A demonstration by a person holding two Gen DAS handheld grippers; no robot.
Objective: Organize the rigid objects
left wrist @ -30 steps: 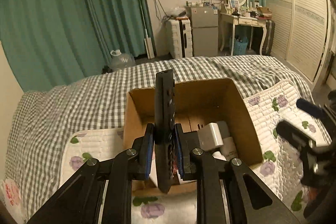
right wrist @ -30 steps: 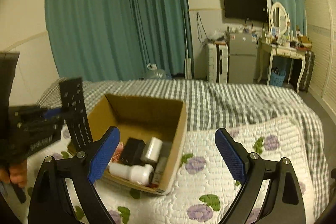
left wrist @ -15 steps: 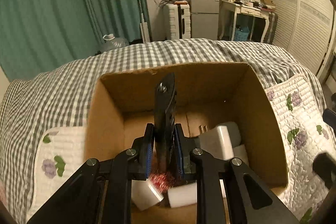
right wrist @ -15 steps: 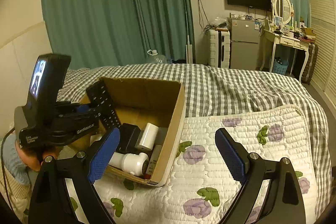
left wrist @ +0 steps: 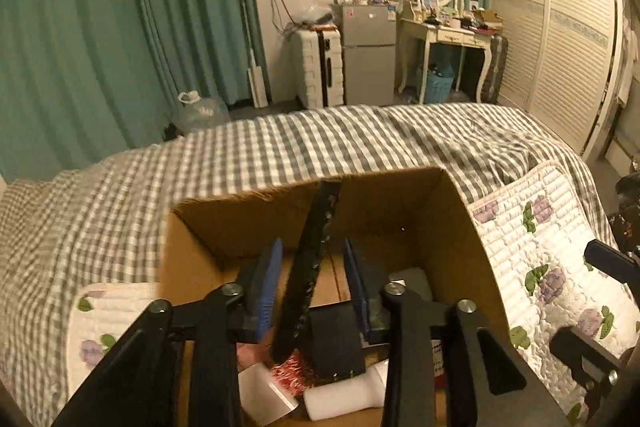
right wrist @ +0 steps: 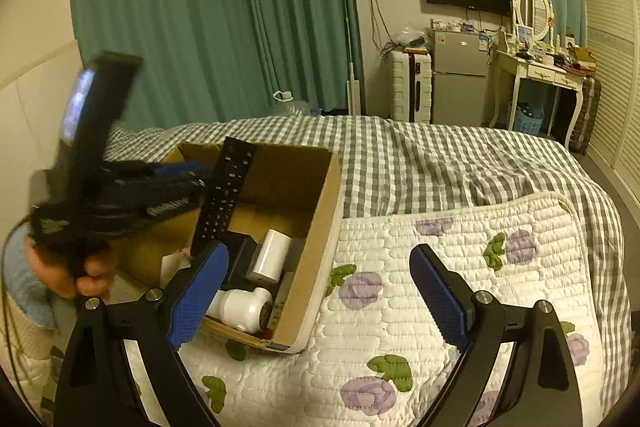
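Observation:
A black remote control (left wrist: 310,267) stands tilted inside the open cardboard box (left wrist: 460,227), between the parted pads of my left gripper (left wrist: 314,281), which is open. The remote (right wrist: 224,195) also shows in the right wrist view, leaning in the box (right wrist: 316,227) beside the blurred left gripper (right wrist: 176,179). The box holds a white bottle (right wrist: 240,305), a white cylinder (right wrist: 272,255), a black block (left wrist: 334,343) and a red tinsel-like item (left wrist: 294,373). My right gripper (right wrist: 316,291) is open and empty over the floral quilt, to the right of the box.
The box sits on a white floral quilt (right wrist: 460,247) laid over a grey checked bedspread (left wrist: 280,155). Teal curtains (left wrist: 100,27), a white suitcase (left wrist: 318,67), a small fridge (left wrist: 368,55) and a dressing table (left wrist: 448,35) stand beyond the bed.
My left gripper has opened and let go of the remote, which now leans in the box. The left gripper has also drawn back and up. The right gripper stays open.

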